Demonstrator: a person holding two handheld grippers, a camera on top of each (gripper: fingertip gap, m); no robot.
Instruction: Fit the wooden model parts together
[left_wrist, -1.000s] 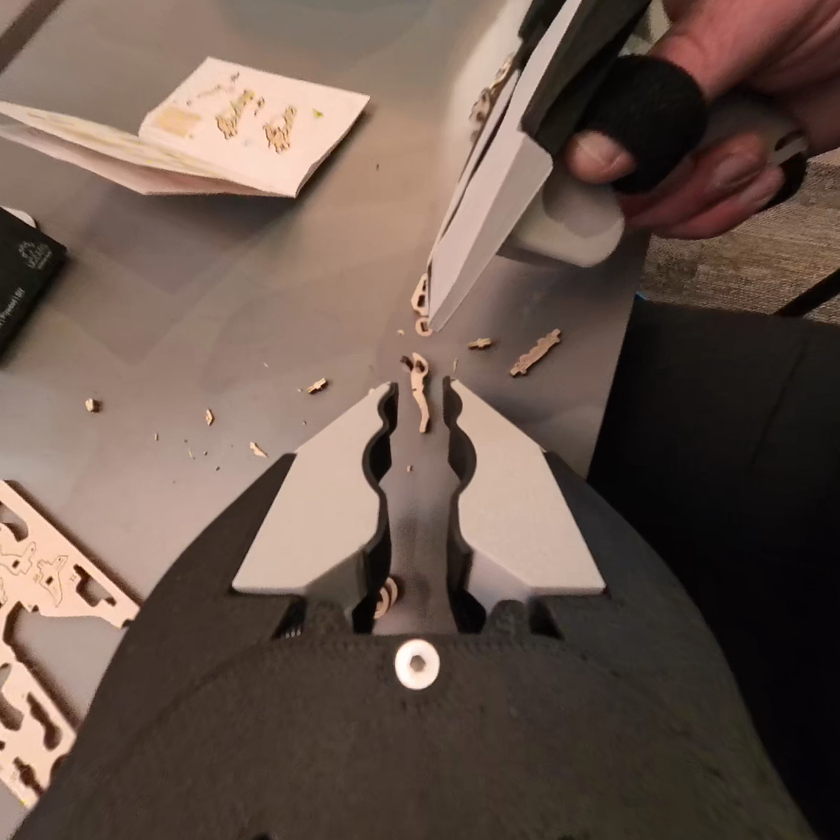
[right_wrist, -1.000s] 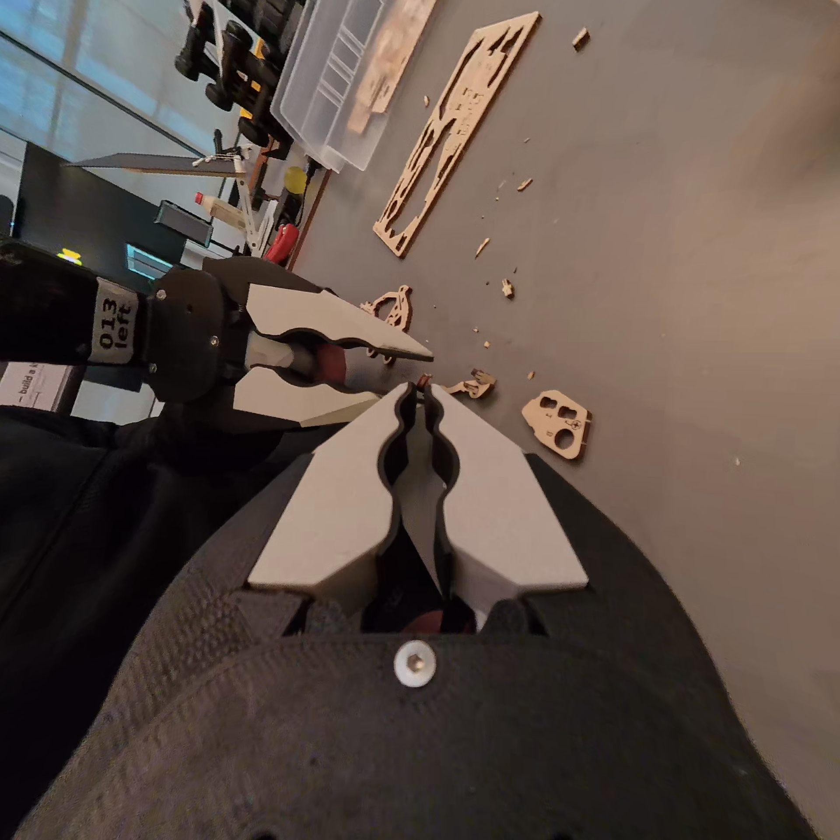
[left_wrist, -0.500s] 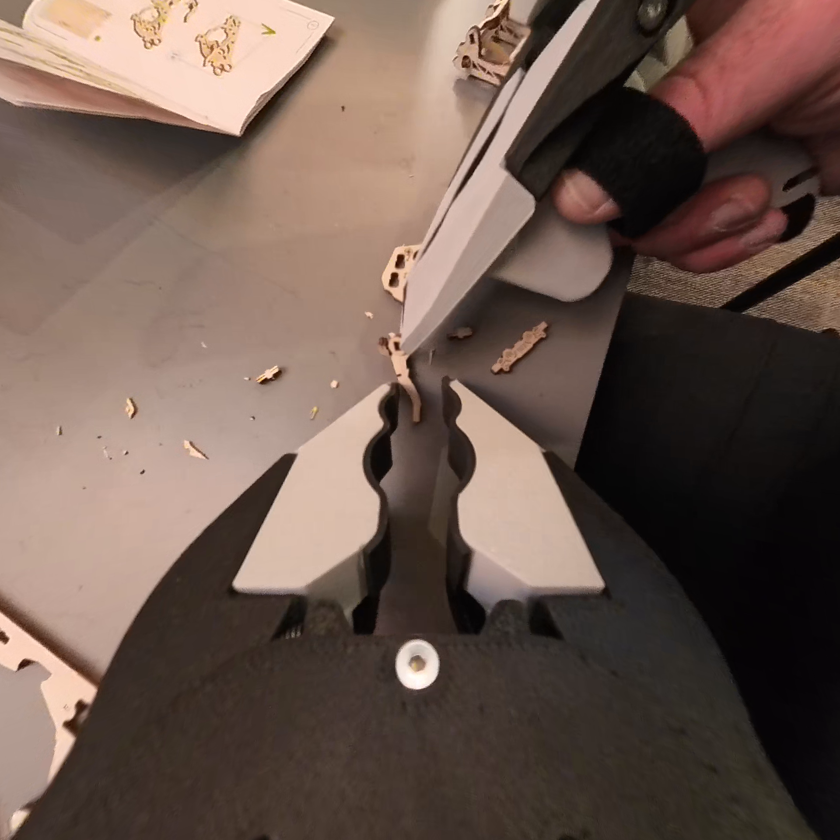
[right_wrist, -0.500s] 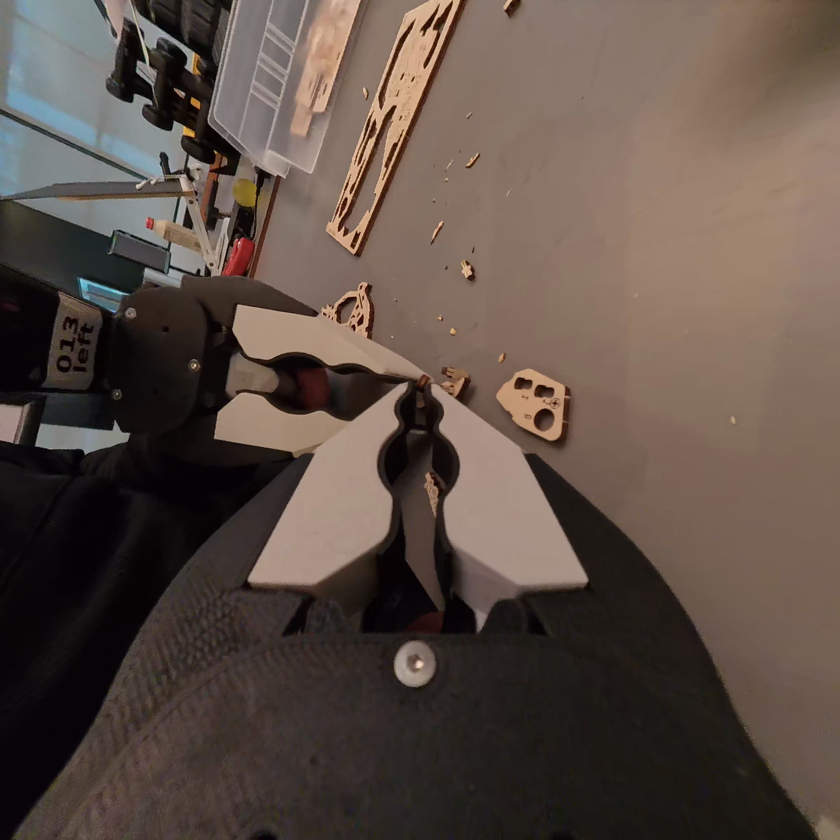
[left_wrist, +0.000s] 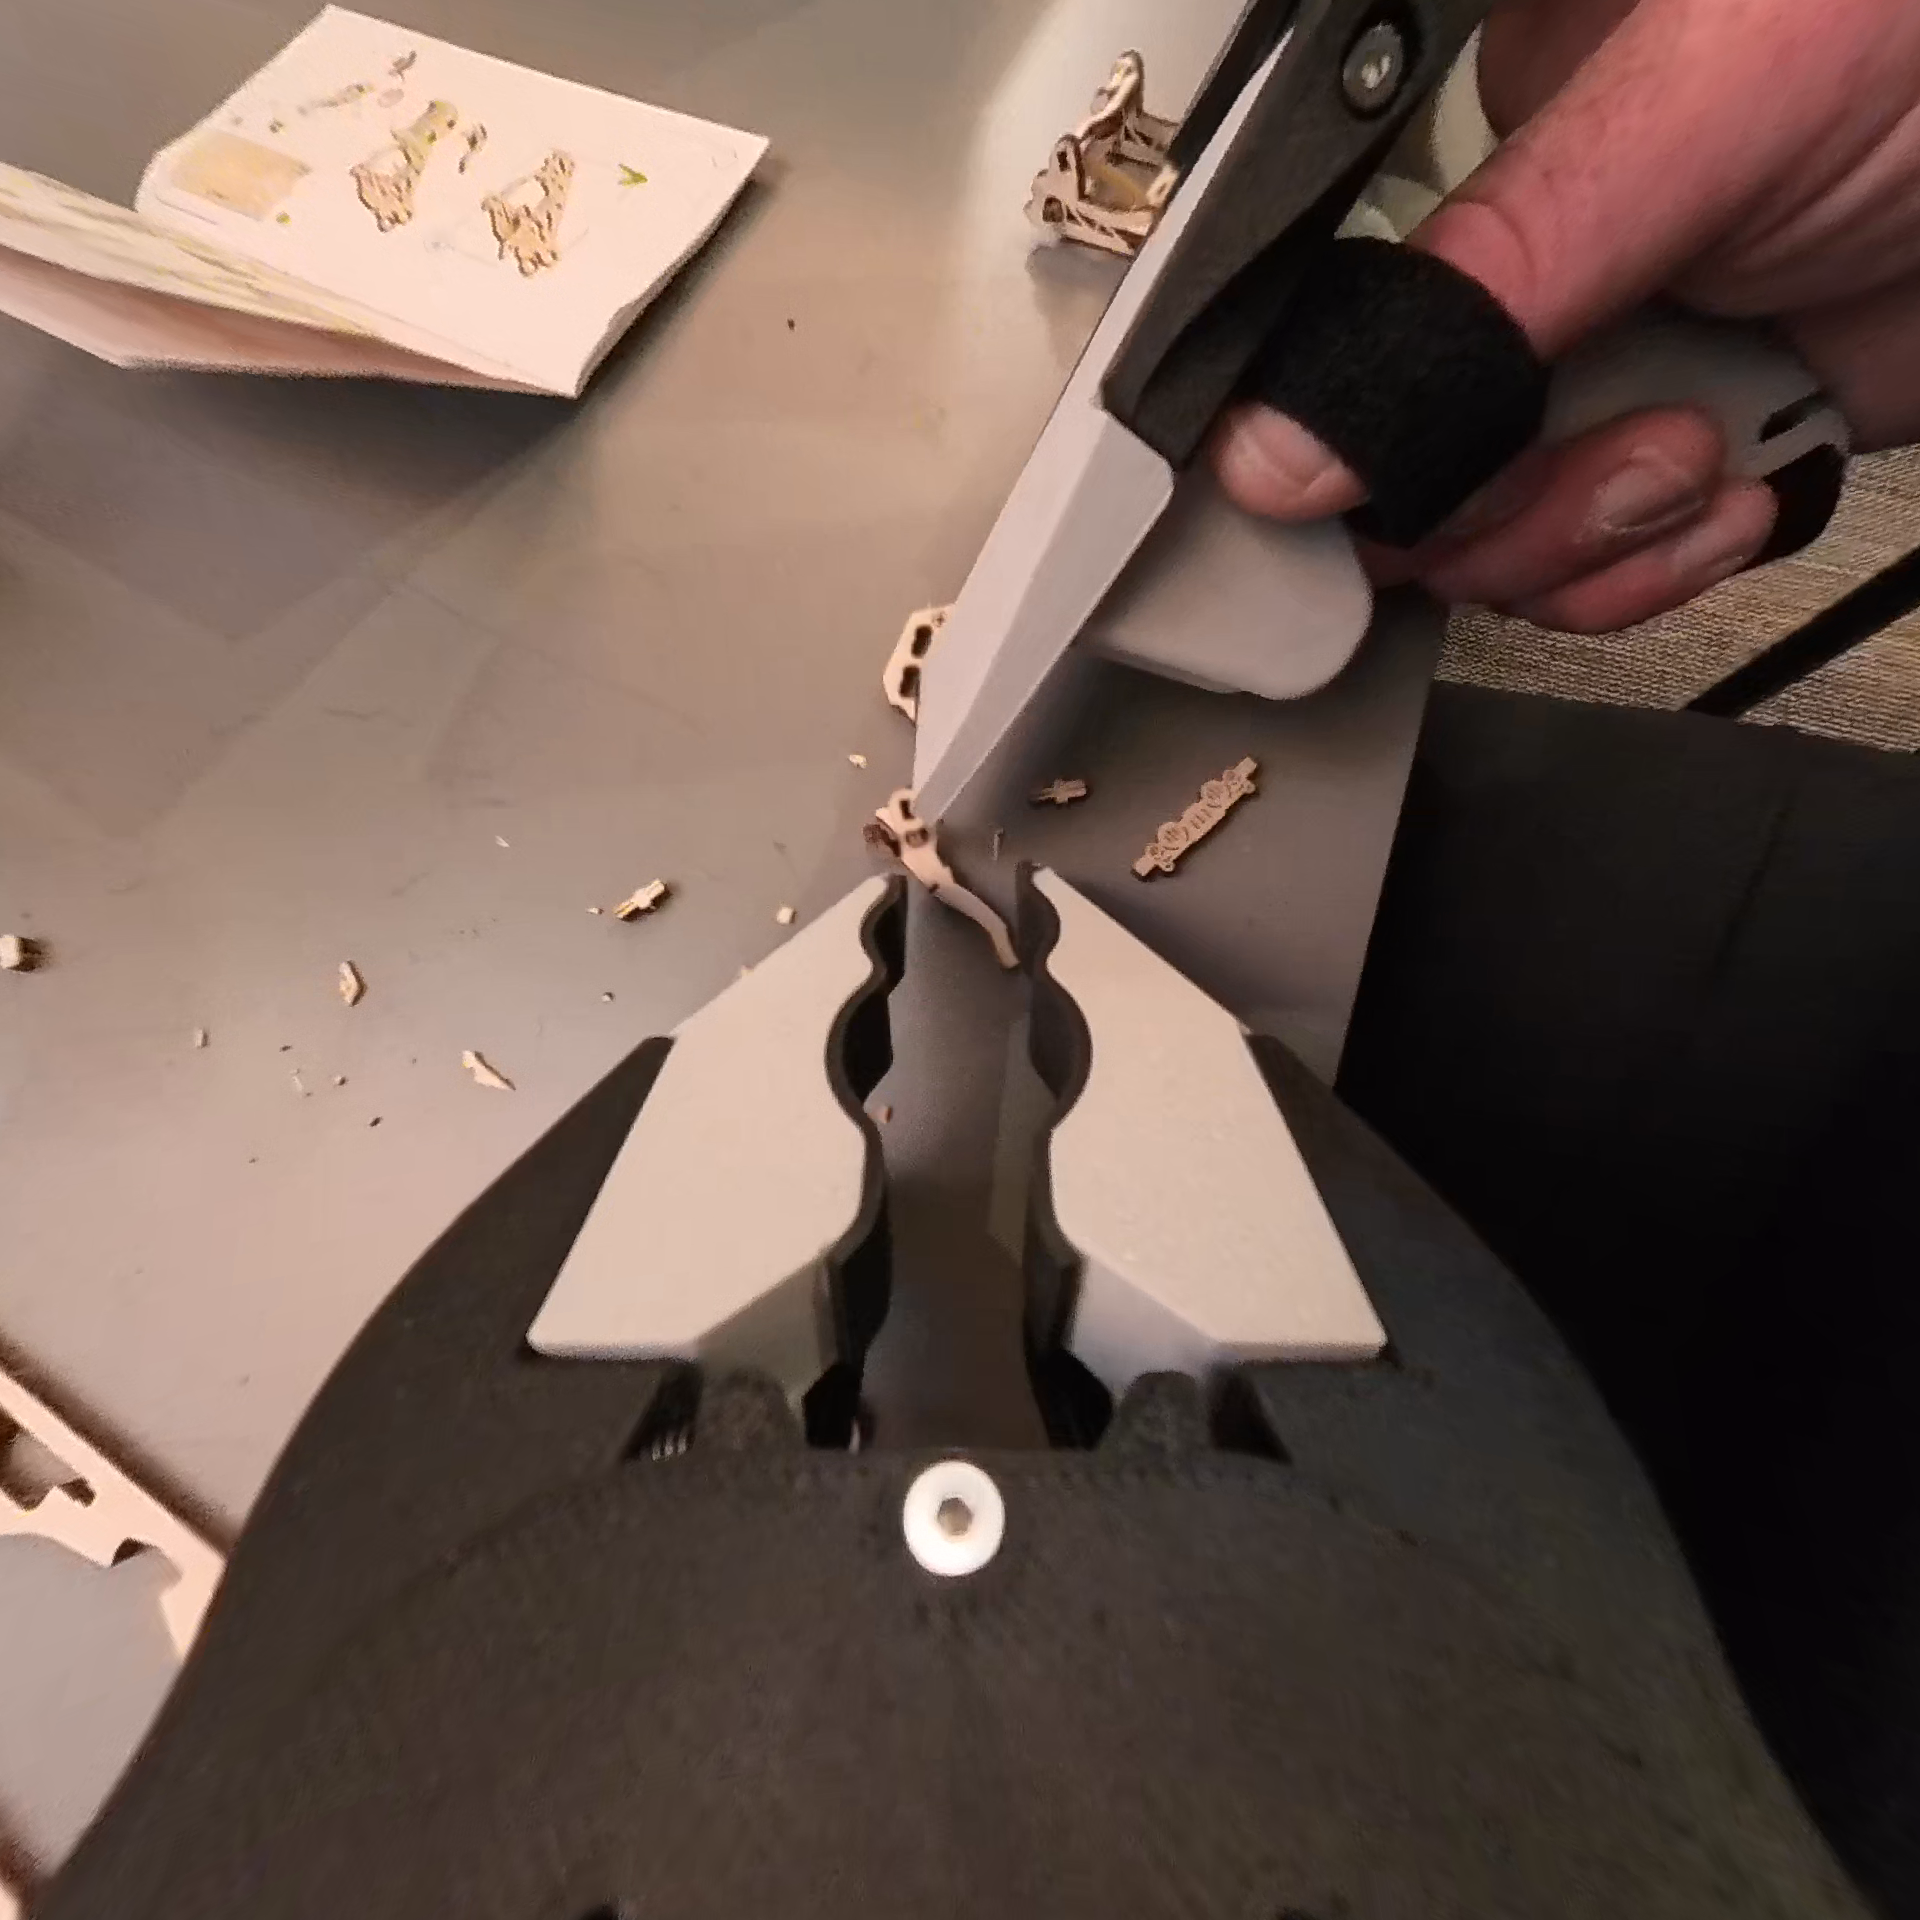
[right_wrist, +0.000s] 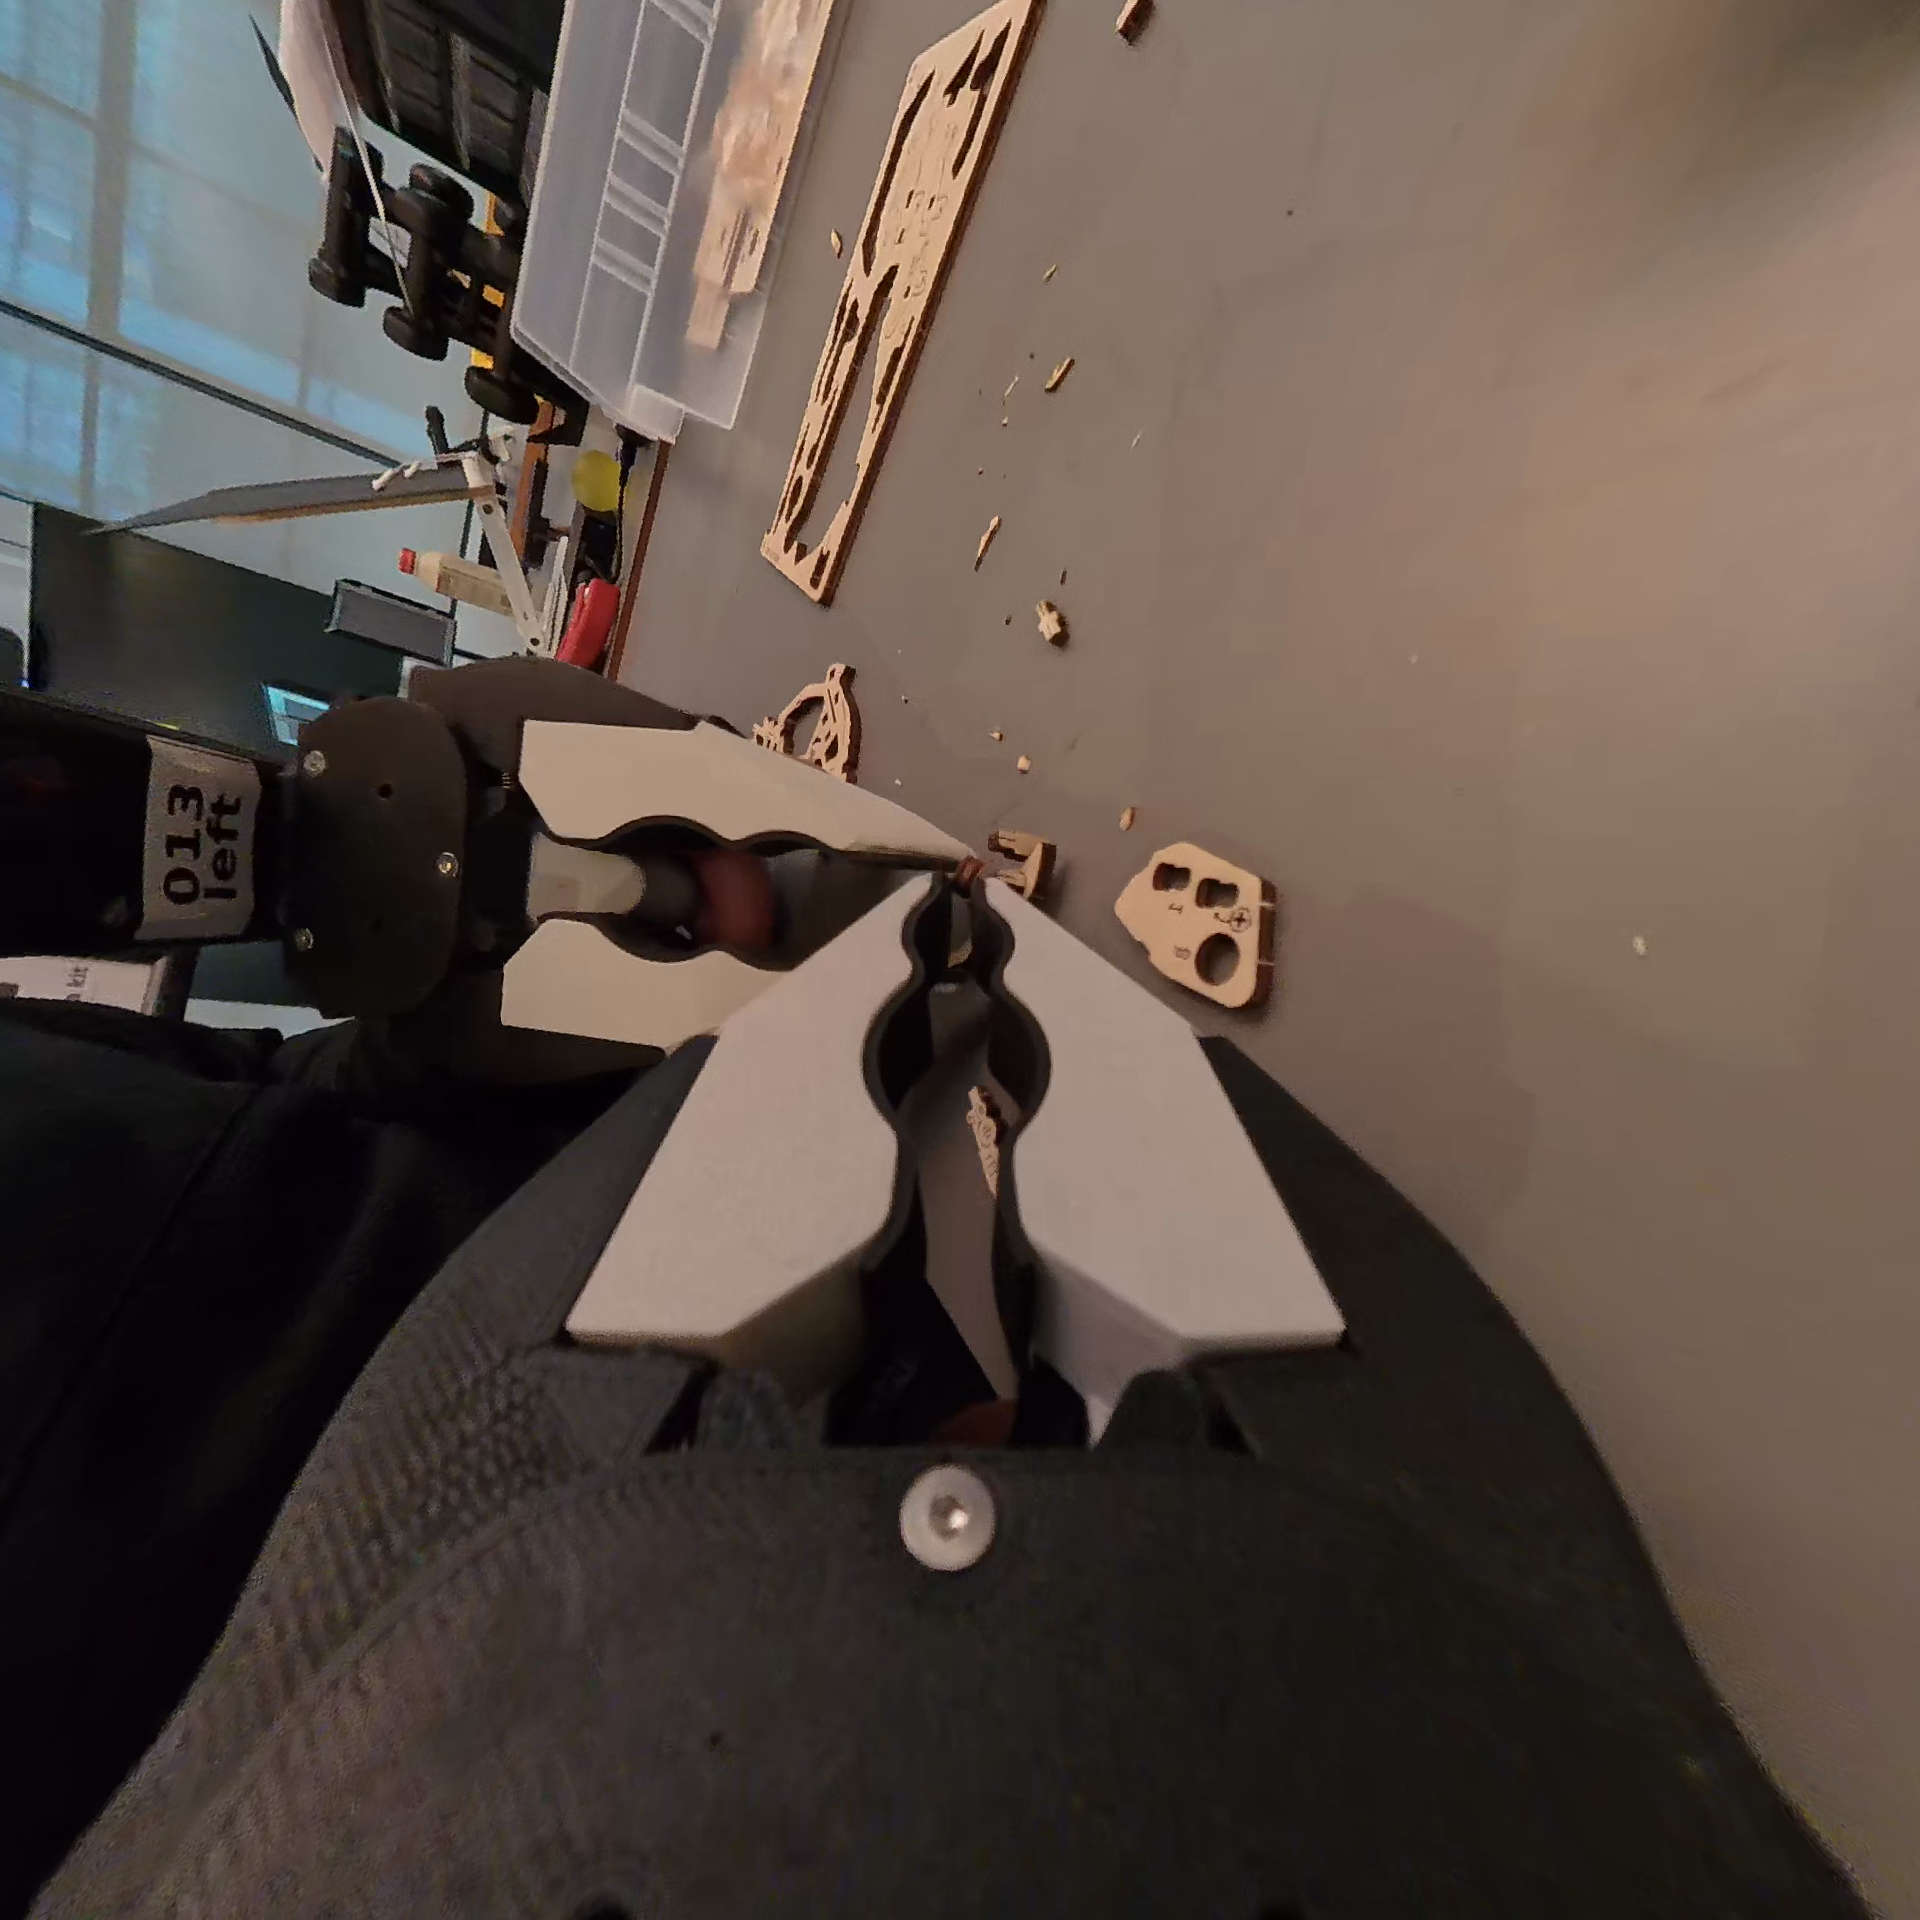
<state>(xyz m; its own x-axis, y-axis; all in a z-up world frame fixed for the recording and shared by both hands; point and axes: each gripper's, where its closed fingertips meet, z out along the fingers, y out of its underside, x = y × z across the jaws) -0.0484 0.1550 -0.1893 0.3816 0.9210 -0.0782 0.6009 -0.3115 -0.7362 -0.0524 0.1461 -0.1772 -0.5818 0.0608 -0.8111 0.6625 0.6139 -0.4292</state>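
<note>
My right gripper (right_wrist: 964, 883) is shut on one end of a small curved wooden part (left_wrist: 940, 878), held just above the grey table (left_wrist: 520, 644). In the left wrist view the right gripper (left_wrist: 925, 795) comes down from the upper right in a person's hand (left_wrist: 1558, 343). The part's free end hangs between the tips of my left gripper (left_wrist: 964, 881). That gripper is open, and the part only brushes the inner edge of its right finger (left_wrist: 1143, 1143). In the right wrist view the left gripper's upper finger (right_wrist: 727, 769) ends right at the part (right_wrist: 968, 871).
A wooden plate with holes (right_wrist: 1200, 935), a small notched piece (right_wrist: 1023, 862), an arched piece (right_wrist: 821, 727), a narrow strip (left_wrist: 1195, 816) and chips lie nearby. An open booklet (left_wrist: 416, 208), a part-built model (left_wrist: 1101, 177), a cut-out sheet (right_wrist: 894, 281) and a clear box (right_wrist: 665, 197) stand farther off. The table edge (left_wrist: 1392, 883) is at the right. My two grippers' fingertips are within a few centimetres of each other.
The two grippers have drawn together. The curved part has swung from roughly straight to slanted, and its free end now reaches between my left fingers. My left gripper has stayed open.
</note>
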